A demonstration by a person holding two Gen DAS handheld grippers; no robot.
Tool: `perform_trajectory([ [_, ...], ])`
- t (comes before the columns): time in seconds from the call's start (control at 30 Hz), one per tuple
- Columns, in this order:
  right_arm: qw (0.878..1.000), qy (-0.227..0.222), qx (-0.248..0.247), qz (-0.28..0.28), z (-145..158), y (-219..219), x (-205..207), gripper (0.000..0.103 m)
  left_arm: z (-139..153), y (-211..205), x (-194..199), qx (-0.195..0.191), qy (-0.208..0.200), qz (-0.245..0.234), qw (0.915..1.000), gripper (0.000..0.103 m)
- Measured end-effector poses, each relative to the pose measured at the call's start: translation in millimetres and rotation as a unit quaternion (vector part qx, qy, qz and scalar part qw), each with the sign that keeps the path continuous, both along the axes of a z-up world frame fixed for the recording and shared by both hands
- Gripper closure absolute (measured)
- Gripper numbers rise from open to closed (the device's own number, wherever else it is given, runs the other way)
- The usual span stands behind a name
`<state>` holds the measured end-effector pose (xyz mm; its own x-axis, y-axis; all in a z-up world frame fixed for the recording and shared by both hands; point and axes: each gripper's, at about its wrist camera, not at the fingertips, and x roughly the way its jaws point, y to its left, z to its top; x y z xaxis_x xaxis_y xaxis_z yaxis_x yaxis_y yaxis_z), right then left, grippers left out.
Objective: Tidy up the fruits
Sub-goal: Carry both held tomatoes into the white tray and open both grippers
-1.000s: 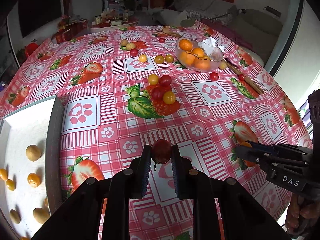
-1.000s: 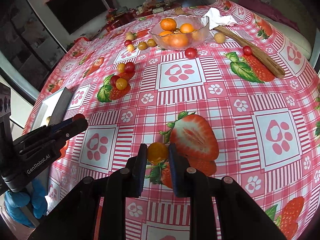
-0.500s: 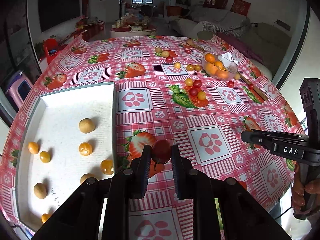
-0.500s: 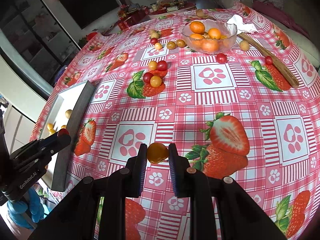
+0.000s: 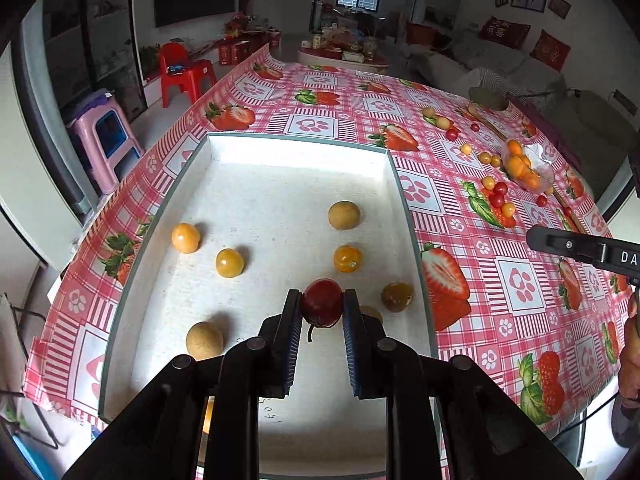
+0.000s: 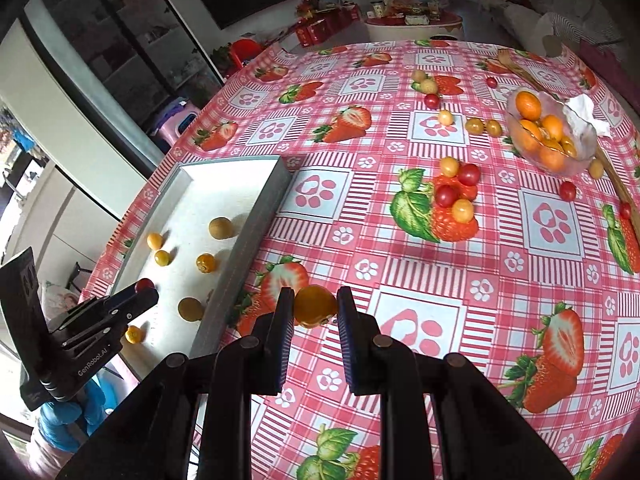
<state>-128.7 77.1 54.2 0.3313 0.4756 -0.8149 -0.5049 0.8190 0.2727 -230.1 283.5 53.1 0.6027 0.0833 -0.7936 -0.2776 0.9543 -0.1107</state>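
Left gripper (image 5: 322, 307) clamped on a red cherry tomato (image 5: 322, 306), stem hanging down, held above the white tray (image 5: 280, 142) among loose yellow and tan fruits. Right gripper (image 6: 310, 309) clamped on an orange-yellow cherry tomato (image 6: 314, 305), over the strawberry-print tablecloth (image 6: 420, 248) just beside the tray's near wall. Farther out: a cluster of red and yellow tomatoes (image 6: 456, 190); glass bowl (image 6: 576, 160) holding oranges.

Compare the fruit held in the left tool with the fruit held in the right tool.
The red fruit in the left tool is dark red with a stem; the orange fruit in the right tool is yellow-orange. The red fruit hangs over the white tray, the orange fruit over the tablecloth. Both are small, round and clamped.
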Motion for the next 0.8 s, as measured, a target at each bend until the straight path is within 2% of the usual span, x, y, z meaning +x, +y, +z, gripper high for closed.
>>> perform_trajectory([
  [0.2, 0.999, -0.002, -0.011, 0.051, 8, 64, 16, 0.079, -9, 15, 11, -0.001, 0.006, 0.007, 1.0000, 0.082],
  [0.43, 0.996, 0.012, -0.031, 0.081, -7, 124, 40, 0.079, -22, 22, 24, -0.003, 0.031, 0.008, 0.9995, 0.082],
  [0.8, 0.993, 0.029, -0.069, 0.093, -43, 174, 72, 0.079, -35, 24, 32, 0.002, 0.054, 0.014, 0.9985, 0.082],
])
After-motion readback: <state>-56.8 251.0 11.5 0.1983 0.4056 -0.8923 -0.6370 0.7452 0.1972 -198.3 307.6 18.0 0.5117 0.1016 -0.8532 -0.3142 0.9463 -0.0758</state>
